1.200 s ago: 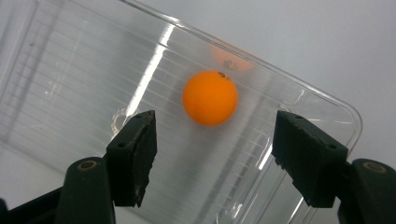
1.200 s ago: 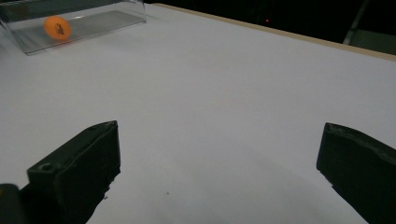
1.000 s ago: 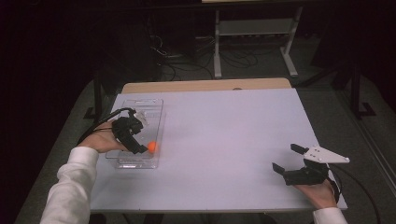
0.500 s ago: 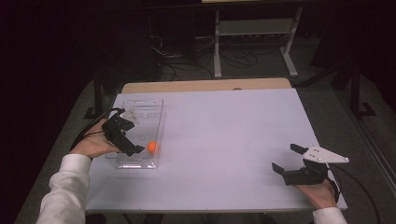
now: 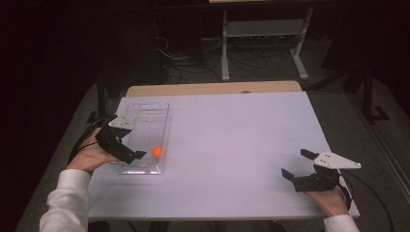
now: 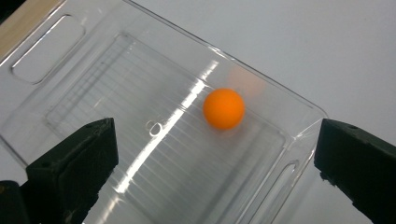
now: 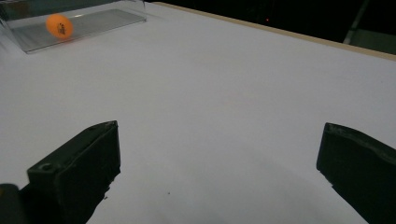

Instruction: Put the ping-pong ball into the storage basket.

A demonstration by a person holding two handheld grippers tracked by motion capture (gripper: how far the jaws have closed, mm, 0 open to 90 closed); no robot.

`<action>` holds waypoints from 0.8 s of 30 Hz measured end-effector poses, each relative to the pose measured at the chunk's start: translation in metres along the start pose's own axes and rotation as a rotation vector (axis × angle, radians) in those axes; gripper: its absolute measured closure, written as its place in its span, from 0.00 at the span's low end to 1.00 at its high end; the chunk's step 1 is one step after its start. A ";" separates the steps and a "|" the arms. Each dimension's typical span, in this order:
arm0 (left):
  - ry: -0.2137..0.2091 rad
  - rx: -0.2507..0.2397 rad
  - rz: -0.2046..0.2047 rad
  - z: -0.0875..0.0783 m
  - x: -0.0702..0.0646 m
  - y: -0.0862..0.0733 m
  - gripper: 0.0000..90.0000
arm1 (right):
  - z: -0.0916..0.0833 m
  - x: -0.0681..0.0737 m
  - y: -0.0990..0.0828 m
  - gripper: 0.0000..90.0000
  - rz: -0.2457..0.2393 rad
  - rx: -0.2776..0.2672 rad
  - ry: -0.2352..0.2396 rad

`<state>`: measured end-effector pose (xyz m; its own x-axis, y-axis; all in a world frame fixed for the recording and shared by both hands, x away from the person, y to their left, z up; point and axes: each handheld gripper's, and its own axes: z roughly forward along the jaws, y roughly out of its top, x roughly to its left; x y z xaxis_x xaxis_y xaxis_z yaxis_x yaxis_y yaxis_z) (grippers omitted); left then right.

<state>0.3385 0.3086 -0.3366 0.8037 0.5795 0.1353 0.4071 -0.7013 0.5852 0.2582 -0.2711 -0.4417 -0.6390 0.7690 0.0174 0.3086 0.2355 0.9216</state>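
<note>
Scene: a white table (image 5: pixel 232 145) carried a clear plastic tray (image 5: pixel 145 108) near its left edge; dark floor and a metal rack lay beyond.

Ball: an orange ball (image 5: pixel 157 152) lay inside the tray, on its ribbed floor close to the near right wall, as the left gripper view confirmed (image 6: pixel 224 108). Its outline was slightly smeared there, so it may have been rolling a little.

Left gripper: the left gripper (image 5: pixel 126 140) stood at the tray's near left side, its jaws spread wide with nothing between them. Compared with a second earlier, when it sat right at the ball over the tray, its jaws had just been opening and it had drawn back toward the table's left edge.

Right gripper: the right gripper (image 5: pixel 296 165) rested at the table's near right corner, jaws wide apart and empty, well apart from the tray, where it had been a second earlier.

Meaning of the change: the ball had been let go into the tray, so the placing step appeared done.

Outstanding: judged from this layout, only the clearing away of the left gripper remained.
</note>
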 end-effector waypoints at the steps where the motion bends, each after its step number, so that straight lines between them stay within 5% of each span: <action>1: -0.001 -0.005 -0.001 -0.001 0.000 -0.001 0.00 | 0.000 0.000 0.000 0.00 -0.001 0.001 0.000; 9: 0.039 -0.090 -0.034 -0.010 -0.002 -0.013 0.00 | 0.000 0.000 0.000 0.00 0.000 0.003 0.001; 24: 0.069 -0.165 -0.084 -0.009 -0.010 -0.037 0.00 | 0.000 0.000 0.000 0.00 0.001 0.004 0.000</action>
<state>0.3114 0.3325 -0.3519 0.7360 0.6642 0.1311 0.3903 -0.5745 0.7194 0.2581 -0.2707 -0.4419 -0.6391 0.7689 0.0184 0.3117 0.2371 0.9201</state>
